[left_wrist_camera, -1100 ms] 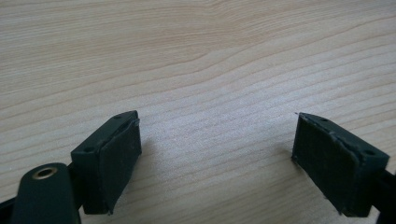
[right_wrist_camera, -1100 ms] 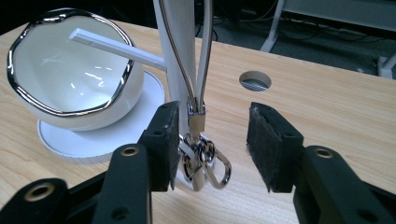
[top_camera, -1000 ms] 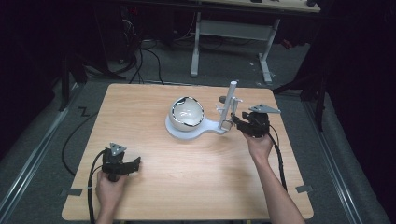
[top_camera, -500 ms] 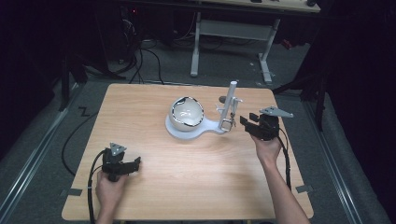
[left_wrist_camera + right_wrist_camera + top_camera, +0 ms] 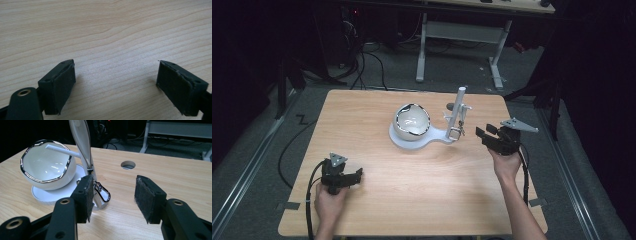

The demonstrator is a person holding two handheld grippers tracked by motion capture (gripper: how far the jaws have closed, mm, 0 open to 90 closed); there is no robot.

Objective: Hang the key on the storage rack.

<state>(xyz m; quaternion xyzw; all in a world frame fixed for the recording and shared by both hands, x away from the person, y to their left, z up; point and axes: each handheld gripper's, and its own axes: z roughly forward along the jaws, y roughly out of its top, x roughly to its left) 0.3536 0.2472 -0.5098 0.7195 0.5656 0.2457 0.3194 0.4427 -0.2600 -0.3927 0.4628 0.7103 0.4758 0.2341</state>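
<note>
Right gripper (image 5: 486, 135) is hovering jaws apart beside the stiff white stand (image 5: 455, 114); its slim upright post (image 5: 81, 142) looks grippable, likely slippery.

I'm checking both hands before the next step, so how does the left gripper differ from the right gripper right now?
The left gripper sits low over bare table near the front left corner, while the right gripper is beside the white stand with its metal clip. The right gripper carries a grey three-cornered plate, plainer than the left's. Both have black jaws standing open with nothing between them; the right's have just been opening.
</note>
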